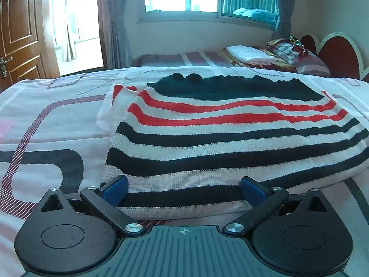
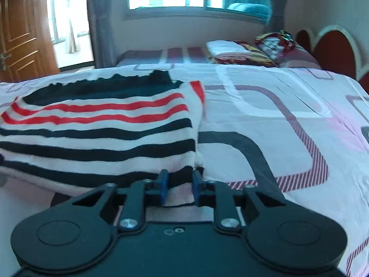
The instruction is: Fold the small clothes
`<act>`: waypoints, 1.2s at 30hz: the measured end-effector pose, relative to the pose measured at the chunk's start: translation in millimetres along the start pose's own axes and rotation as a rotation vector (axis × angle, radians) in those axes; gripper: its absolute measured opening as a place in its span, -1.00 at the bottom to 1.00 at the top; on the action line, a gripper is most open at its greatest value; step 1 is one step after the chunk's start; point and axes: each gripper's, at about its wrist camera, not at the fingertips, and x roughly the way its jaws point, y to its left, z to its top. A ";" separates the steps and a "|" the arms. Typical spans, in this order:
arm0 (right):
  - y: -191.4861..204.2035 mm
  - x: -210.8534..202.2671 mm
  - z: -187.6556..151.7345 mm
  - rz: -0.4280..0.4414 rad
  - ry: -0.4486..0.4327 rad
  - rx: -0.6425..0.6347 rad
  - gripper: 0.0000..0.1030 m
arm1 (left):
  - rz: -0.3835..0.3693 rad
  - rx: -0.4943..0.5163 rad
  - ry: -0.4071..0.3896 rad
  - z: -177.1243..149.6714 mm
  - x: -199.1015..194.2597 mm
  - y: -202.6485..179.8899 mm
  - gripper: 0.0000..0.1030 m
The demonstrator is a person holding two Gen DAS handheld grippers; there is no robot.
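Observation:
A knitted sweater (image 1: pixel 230 138) with black, white and red stripes lies folded on the bed, its dark collar at the far side. In the left wrist view my left gripper (image 1: pixel 183 190) stands wide open over the near hem; its blue pads (image 1: pixel 116 188) rest on the knit far apart. In the right wrist view the sweater (image 2: pixel 96 133) fills the left half. My right gripper (image 2: pixel 178 181) sits at its near right corner with the jaws drawn close together, and a strip of the hem is pinched between the blue pads (image 2: pixel 164 184).
The bedsheet (image 2: pixel 288 127) is white and pink with dark curved bands, and it spreads wide to the right of the sweater. A second bed (image 1: pixel 184 58) behind carries folded linen and pillows. A wooden door (image 1: pixel 18 34) stands at the far left and a window at the back.

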 end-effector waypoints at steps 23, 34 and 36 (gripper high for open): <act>36.0 -16.9 -14.1 0.014 -0.062 -0.095 -0.72 | -0.026 0.041 0.010 -2.6 4.7 -22.2 0.98; 15.4 -38.6 -11.3 0.053 -0.060 0.008 -0.58 | -0.043 -0.281 -0.017 -27.2 -46.4 39.6 0.98; 19.9 -43.1 -13.2 0.066 -0.053 0.015 -0.56 | -0.105 -0.432 0.003 -36.2 -40.4 53.6 0.64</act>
